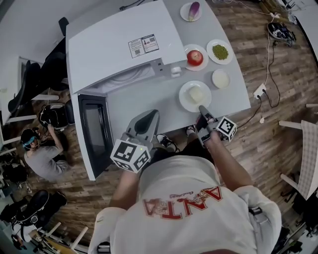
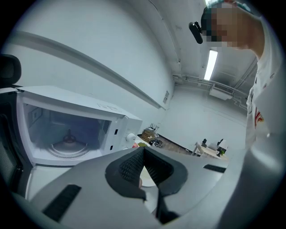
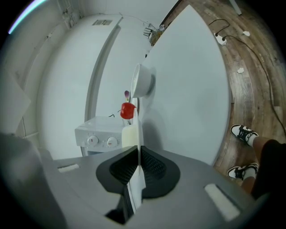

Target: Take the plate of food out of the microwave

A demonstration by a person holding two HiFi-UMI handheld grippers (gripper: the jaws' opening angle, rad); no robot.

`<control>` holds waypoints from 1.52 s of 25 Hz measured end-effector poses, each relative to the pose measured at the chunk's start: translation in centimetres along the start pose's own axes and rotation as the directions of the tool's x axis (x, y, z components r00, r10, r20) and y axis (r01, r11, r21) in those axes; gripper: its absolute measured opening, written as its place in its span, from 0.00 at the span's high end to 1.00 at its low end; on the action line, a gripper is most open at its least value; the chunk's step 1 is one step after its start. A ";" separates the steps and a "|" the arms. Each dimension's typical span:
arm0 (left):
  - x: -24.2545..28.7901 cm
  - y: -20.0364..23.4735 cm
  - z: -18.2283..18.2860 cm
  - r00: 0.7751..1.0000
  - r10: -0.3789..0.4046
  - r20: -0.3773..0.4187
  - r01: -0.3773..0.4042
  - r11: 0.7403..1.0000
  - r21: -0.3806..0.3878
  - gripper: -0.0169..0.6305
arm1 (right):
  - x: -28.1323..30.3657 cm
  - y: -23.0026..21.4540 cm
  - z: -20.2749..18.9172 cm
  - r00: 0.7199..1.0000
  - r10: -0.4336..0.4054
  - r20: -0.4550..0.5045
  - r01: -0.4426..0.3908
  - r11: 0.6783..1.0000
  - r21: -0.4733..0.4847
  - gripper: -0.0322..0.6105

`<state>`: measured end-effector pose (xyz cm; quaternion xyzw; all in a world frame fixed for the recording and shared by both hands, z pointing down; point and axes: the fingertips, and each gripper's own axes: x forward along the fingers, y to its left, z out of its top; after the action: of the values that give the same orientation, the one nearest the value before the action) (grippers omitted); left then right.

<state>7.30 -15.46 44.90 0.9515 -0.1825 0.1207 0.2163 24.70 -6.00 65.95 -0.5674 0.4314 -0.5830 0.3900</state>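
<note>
A white plate (image 1: 186, 100) with a pale block of food (image 1: 197, 94) rests on the grey table (image 1: 149, 96) to the right of the microwave. My right gripper (image 1: 202, 110) is shut on the plate's near rim. In the right gripper view the plate (image 3: 139, 134) runs edge-on between the pads (image 3: 152, 166) of that gripper (image 3: 139, 152). The white microwave (image 1: 119, 44) stands with its dark door (image 1: 94, 134) swung open. Its cavity (image 2: 67, 134) holds only the glass turntable. My left gripper (image 1: 149, 119) (image 2: 144, 152) hovers at the table's front edge, shut and holding nothing.
Behind the held plate stand a plate with a red apple (image 1: 195, 58), a plate of green peas (image 1: 220, 52), a small white dish (image 1: 220, 78) and a plate with a purple vegetable (image 1: 194, 10). A power strip (image 1: 259, 91) lies on the wooden floor. A seated person (image 1: 39, 154) is at the left.
</note>
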 end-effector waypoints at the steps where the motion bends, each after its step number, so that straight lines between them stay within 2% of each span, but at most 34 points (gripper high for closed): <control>1: 0.3 -0.2 0.0 1.000 -0.004 -0.003 0.004 1.000 0.002 0.96 | 0.1 -0.1 0.6 1.000 0.003 0.012 -0.003 1.000 0.007 0.92; 10: 1.1 -0.4 -0.4 1.000 0.003 -0.020 -0.003 1.000 -0.004 0.96 | 1.2 -0.6 3.5 0.998 -0.012 0.058 0.009 0.999 0.041 0.92; 21: 1.4 -0.6 -0.5 1.000 0.006 -0.017 -0.006 1.000 -0.016 0.96 | 1.9 -1.1 3.0 0.999 -0.033 0.018 0.032 0.996 0.084 0.92; 24: 1.4 -0.7 -0.7 1.000 0.006 -0.018 -0.006 1.000 -0.022 0.96 | 2.1 -0.2 2.6 0.999 -0.028 -0.023 0.028 0.999 0.034 0.92; 26: 1.4 -0.7 -0.7 1.000 0.003 -0.018 -0.003 1.000 -0.026 0.96 | 2.4 0.4 2.4 0.999 -0.013 -0.047 0.013 1.000 -0.001 0.86; 29: 1.5 -1.0 -0.8 1.000 -0.004 -0.020 0.004 1.000 -0.026 0.96 | 2.5 1.0 2.2 0.998 -0.016 -0.061 0.014 0.999 -0.042 0.83; 33: 1.4 -0.8 -0.9 1.000 -0.006 -0.021 0.005 0.999 -0.035 0.96 | 2.8 1.3 1.4 0.991 -0.039 -0.126 0.023 0.992 -0.121 0.71; 36: 1.3 -0.6 -0.8 1.000 -0.007 -0.015 0.007 0.998 -0.057 0.96 | 3.0 1.6 0.2 0.975 -0.085 -0.204 0.034 0.970 -0.241 0.63; 38: 1.4 -0.6 -0.7 1.000 -0.010 -0.015 0.010 0.998 -0.061 0.96 | 3.1 1.7 -0.4 0.958 -0.145 -0.247 0.045 0.929 -0.368 0.61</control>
<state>8.70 -15.03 45.77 0.9445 -0.1796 0.1215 0.2470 24.07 -9.46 65.36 -0.5646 0.5512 -0.5846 0.1887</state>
